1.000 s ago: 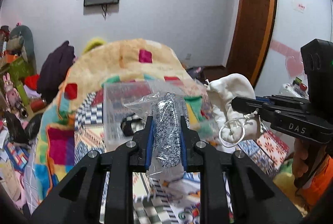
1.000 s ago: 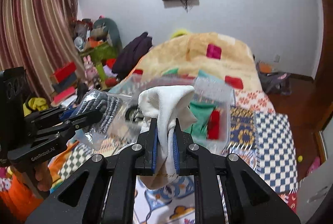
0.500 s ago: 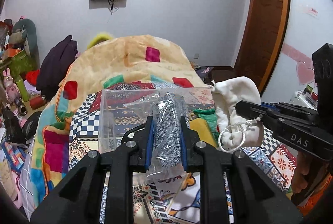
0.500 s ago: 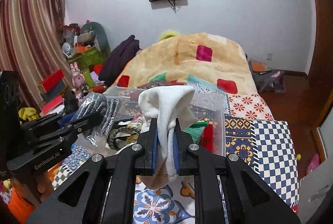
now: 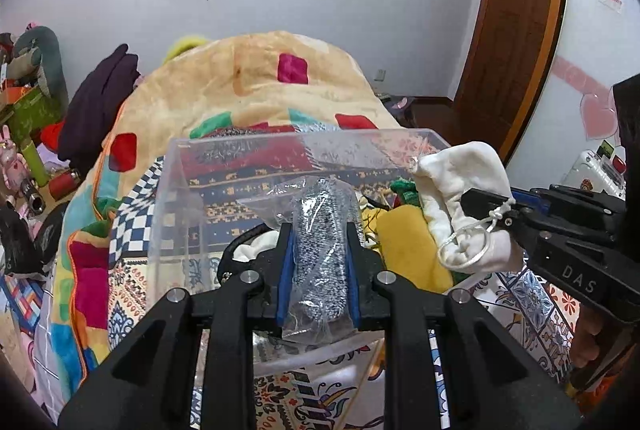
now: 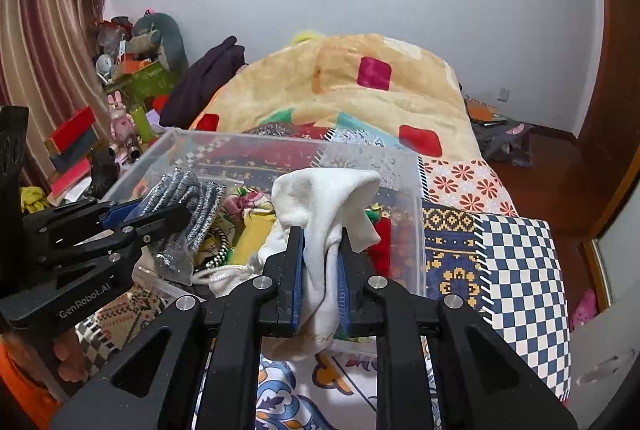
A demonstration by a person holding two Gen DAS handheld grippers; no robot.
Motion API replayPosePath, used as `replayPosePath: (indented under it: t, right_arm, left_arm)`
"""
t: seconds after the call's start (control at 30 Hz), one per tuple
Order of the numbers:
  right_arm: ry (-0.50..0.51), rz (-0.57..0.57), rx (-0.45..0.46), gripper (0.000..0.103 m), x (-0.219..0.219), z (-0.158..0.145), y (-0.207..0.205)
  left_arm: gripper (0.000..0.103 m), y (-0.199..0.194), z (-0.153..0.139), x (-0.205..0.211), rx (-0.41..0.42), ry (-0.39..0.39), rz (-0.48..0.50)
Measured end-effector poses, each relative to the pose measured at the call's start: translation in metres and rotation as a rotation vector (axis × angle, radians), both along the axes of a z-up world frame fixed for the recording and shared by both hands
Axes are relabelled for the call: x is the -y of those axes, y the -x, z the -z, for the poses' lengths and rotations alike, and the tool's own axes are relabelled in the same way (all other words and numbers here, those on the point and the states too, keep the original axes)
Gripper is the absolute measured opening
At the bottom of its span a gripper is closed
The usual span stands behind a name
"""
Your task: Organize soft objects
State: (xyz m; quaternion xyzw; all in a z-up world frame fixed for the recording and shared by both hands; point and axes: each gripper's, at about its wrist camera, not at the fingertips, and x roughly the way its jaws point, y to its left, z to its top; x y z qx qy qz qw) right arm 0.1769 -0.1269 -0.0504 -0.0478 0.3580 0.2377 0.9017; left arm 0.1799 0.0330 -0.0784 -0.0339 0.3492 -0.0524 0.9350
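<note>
Now the left gripper (image 5: 319, 266) has its fingers clamped on a grey knitted item sealed in a clear plastic bag (image 5: 320, 250), held over the near edge of the clear plastic storage bin (image 5: 172, 190) on the bed (image 6: 516, 270). Beside it, the right gripper (image 6: 320, 270) has its fingers pinched on a white drawstring cloth pouch (image 6: 324, 206), above the bin's near right corner. Yellow, green and red soft items (image 6: 256, 230) lie inside the bin.

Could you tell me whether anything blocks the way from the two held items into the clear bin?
Nothing visible does. The bagged grey knit and white drawstring pouch hang over the clear bin, whose top is open; soft items already lie inside.
</note>
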Motion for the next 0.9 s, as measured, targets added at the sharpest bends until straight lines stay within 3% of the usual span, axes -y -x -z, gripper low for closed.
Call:
replayPosePath:
  t: [0.07,0.17,0.23,0.3,0.53,0.9]
  right_arm:
    - [0.009,0.005,-0.005,0.017,0.000,0.001,0.000]
    - [-0.003,0.019,-0.018,0.030,0.005,0.000,-0.002]
    - [-0.026,0.028,-0.025,0.044,0.009,-0.002,-0.001]
    - [-0.051,0.030,-0.029,0.048,0.014,-0.006,0.000]
    - [-0.082,0.000,0.013,0.057,0.017,-0.029,0.016]
    - [-0.136,-0.048,0.193,0.071,0.029,-0.089,0.076]
  left_arm:
    - [0.023,-0.002,0.001,-0.002,-0.011,0.006,-0.005]
    - [0.032,-0.002,0.000,-0.005,-0.011,0.012,-0.016]
    - [0.044,0.002,-0.004,-0.006,0.007,0.013,-0.025]
    - [0.052,0.007,-0.009,-0.007,0.028,0.011,-0.030]
    - [0.057,0.033,-0.039,-0.004,0.110,0.026,-0.017]
    - [0.063,0.094,-0.097,0.002,0.264,0.058,0.000]
